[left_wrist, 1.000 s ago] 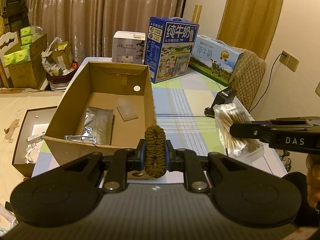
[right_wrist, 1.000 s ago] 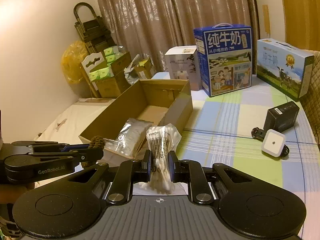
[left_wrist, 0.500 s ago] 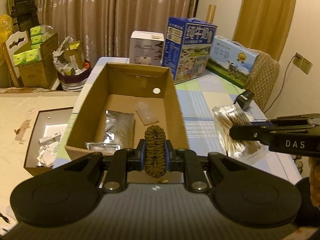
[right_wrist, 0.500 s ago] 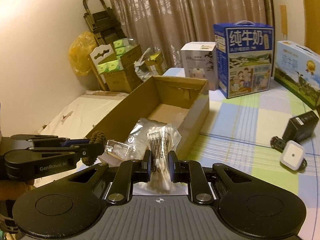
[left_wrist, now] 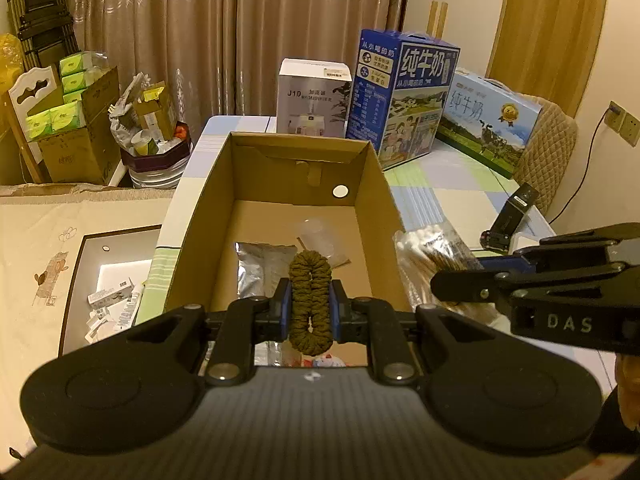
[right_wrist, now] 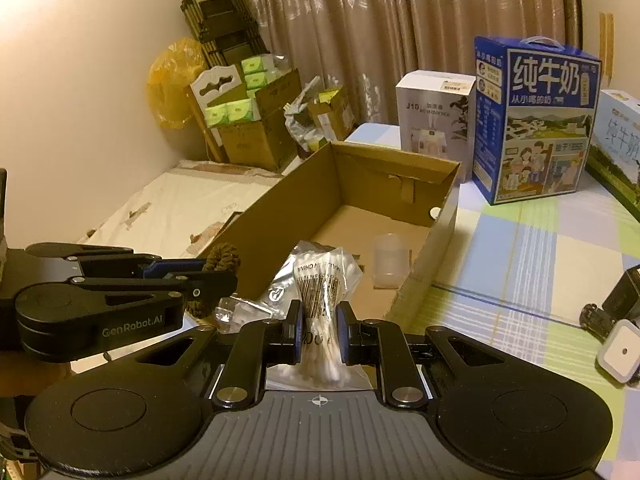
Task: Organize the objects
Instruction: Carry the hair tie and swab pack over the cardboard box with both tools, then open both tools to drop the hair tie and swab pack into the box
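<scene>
My left gripper [left_wrist: 310,310] is shut on a brown braided hair tie [left_wrist: 310,300] and hangs over the near end of the open cardboard box [left_wrist: 212,216]. My right gripper [right_wrist: 319,332] is shut on a clear bag of cotton swabs [right_wrist: 324,280], above the box's near right corner. In the left wrist view the right gripper [left_wrist: 456,286] comes in from the right with the swab bag [left_wrist: 428,252] beside the box wall. Inside the box lie a silver foil pouch [left_wrist: 256,270] and a small clear plastic container [right_wrist: 388,260].
Behind the box on the checked tablecloth [right_wrist: 520,248] stand a white carton [left_wrist: 314,98] and two blue milk cartons [left_wrist: 404,96]. A black adapter [left_wrist: 512,216] and white square plug [right_wrist: 622,354] lie to the right. A dark tray of small items [left_wrist: 108,272] sits left, below the table.
Both grippers have moved forward and left toward the box with their loads; the hair tie now hangs over the box's inside, and the swab bag has come up to its near right corner.
</scene>
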The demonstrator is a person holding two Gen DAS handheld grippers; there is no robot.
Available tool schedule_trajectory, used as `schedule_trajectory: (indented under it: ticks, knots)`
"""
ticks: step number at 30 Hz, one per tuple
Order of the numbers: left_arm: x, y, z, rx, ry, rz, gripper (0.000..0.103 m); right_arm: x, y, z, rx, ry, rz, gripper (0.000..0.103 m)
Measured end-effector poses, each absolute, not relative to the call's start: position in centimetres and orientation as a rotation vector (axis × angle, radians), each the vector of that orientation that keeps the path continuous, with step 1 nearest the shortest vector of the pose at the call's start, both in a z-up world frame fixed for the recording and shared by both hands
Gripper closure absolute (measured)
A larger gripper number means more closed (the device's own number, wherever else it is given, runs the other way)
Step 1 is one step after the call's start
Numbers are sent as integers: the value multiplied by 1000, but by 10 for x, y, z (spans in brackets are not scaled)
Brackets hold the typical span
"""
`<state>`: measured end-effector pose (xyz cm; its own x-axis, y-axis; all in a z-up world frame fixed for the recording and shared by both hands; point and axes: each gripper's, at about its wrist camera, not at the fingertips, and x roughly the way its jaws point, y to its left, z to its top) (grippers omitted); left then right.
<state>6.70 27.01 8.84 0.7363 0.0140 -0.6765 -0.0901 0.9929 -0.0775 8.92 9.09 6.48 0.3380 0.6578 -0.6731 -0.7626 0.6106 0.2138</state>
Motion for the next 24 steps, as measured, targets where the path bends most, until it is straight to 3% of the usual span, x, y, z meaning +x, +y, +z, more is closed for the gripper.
schedule_trajectory:
  ticks: [10, 13, 14, 24]
  knots:
    - [85, 282, 83, -97, 743, 56, 87, 104, 106, 58, -156, 808, 915, 89]
    - [93, 283, 80, -91, 737, 60, 67, 108, 106, 58, -147, 807, 908, 89]
    - [94, 284, 80, -93, 732, 68, 54, 108, 106, 58, -144, 807, 907, 89]
    - [87, 300, 76, -122, 726, 118, 50, 110, 103, 55, -136, 809, 893, 89]
